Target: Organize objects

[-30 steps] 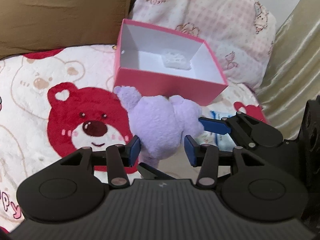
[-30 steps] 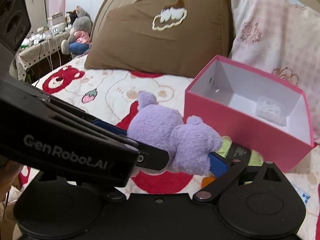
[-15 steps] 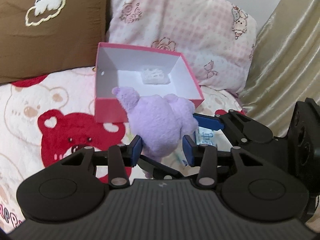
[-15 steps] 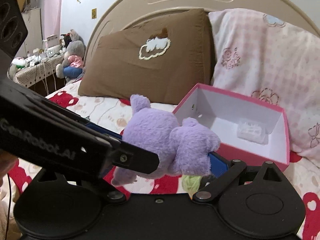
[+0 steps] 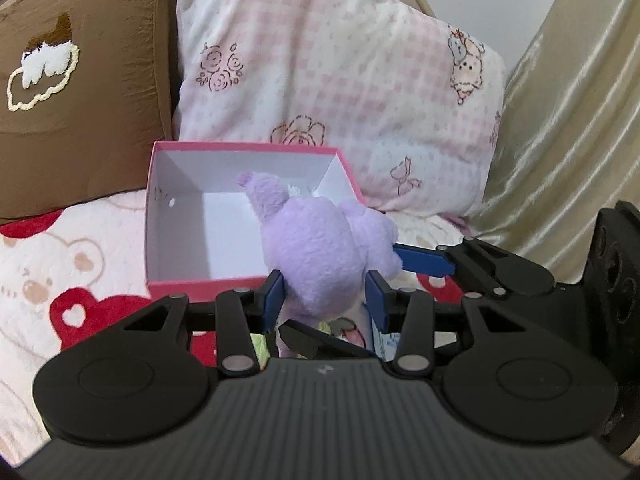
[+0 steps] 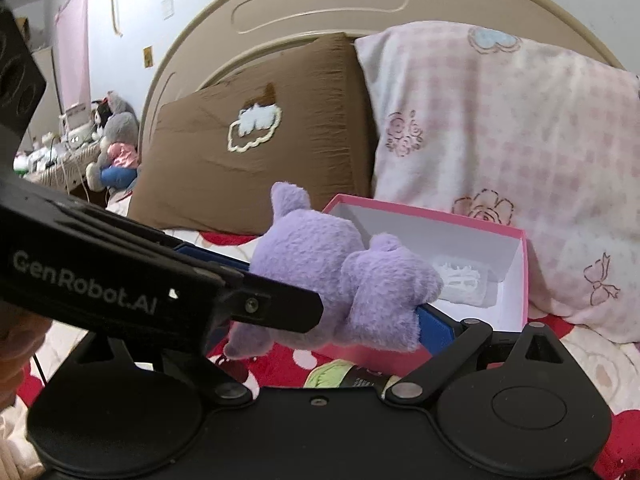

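Observation:
A purple plush toy (image 5: 320,248) hangs in the air over the near edge of an open pink box (image 5: 176,224) with a white inside. My left gripper (image 5: 326,298) is shut on the toy's body from both sides. My right gripper (image 6: 360,316) is shut on the same toy (image 6: 340,276) from the right; its blue finger (image 5: 424,262) shows in the left wrist view. The pink box (image 6: 516,264) holds a small clear plastic piece (image 6: 464,280) on its floor.
A brown pillow (image 5: 72,92) and a pink checked pillow (image 5: 340,76) lean behind the box. A gold curtain (image 5: 572,120) hangs at the right. The bed has a red bear blanket (image 5: 60,272). A green packet (image 6: 340,376) lies under the toy. Stuffed toys (image 6: 114,144) sit far left.
Both grippers have lifted the purple toy off the blanket and carried it forward, from in front of the box to over its near edge.

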Tool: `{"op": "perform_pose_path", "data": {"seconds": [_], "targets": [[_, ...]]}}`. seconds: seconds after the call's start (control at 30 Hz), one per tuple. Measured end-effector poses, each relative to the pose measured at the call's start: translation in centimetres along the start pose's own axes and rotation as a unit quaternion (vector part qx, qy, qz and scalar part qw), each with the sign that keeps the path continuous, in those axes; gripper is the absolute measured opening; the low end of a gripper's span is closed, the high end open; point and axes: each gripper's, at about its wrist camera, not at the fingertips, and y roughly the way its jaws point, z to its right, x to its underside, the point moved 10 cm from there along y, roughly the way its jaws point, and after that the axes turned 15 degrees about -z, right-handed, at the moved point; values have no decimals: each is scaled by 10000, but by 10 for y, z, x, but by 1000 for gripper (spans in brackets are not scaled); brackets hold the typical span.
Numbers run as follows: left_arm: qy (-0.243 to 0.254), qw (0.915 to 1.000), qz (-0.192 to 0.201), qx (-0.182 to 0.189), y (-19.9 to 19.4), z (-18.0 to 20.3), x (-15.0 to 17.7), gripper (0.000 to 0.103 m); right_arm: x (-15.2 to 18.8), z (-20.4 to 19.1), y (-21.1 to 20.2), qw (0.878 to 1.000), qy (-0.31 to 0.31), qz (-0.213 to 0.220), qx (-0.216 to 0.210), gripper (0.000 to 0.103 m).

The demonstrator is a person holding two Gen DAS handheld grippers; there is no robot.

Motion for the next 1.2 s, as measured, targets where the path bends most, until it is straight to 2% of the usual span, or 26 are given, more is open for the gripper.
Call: {"op": "perform_pose_path", "data": {"seconds": [0.17, 0.4, 0.53, 0.63, 0.73, 0.83, 1.03, 1.13, 1.2], "targets": [[-291, 9995, 18, 81, 15, -9, -23, 42, -16, 11, 4, 9999, -33, 18, 98, 97], [-606, 9977, -114, 290, 47, -21, -42, 42, -35, 35, 26, 9997, 111, -188, 119, 96], [-969, 9937, 8, 572, 62, -32, -44, 43, -35, 52, 43, 9988, 303, -373, 72, 88], [-1074, 9917, -20, 709, 76, -38, -45, 43, -30, 61, 53, 9985, 343, -419, 115, 82], [-1191, 9896, -100, 804, 92, -42, -50, 43, -25, 70, 63, 9978, 425, -504, 89, 80], [-1330, 9880, -186, 765, 112, -49, -58, 43, -25, 78, 73, 9975, 400, -556, 163, 78], [-1959, 9769, -514, 683, 159, -66, -71, 42, -25, 99, 109, 9943, 621, -826, 248, 78], [-2108, 9727, -652, 719, 182, -74, -75, 42, -24, 110, 126, 9926, 682, -965, 284, 78], [-2124, 9730, -613, 664, 193, -80, -79, 41, -24, 118, 138, 9912, 714, -1073, 298, 77]]}}
